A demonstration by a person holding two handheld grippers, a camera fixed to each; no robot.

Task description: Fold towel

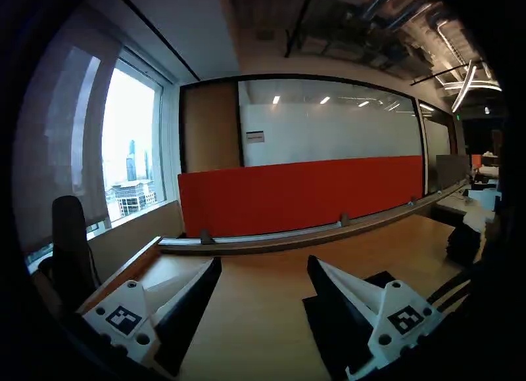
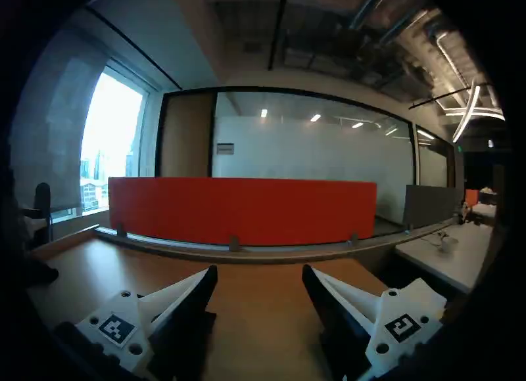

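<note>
Centrally, in the left gripper view, the left tool (image 1: pixel 263 259) points across the wooden counter (image 1: pixel 263 328). Its two fingers stand apart with nothing between them. Each finger bears a square black-and-white marker (image 1: pixel 123 318). At the lower right of the frame a dark flat sheet (image 1: pixel 329 315) lies on the counter, partly under the finger on that side; whether this is the towel cannot be told. A red divider panel (image 1: pixel 296 194) runs along the counter's far edge, a frosted glass wall (image 1: pixel 329 128) stands behind it, and a bright window (image 1: pixel 128 151) fills the left of the frame. A black chair back (image 1: pixel 69 243) rises at the lower left.

In the right gripper view, the right tool (image 2: pixel 258 268) is likewise spread, its fingers apart over bare counter (image 2: pixel 263 315) and gripping nothing. The red divider panel (image 2: pixel 243 210) crosses the middle of the frame, the window (image 2: pixel 108 144) sits at the upper left, and a white desk (image 2: pixel 454 249) lies at the right edge.
</note>
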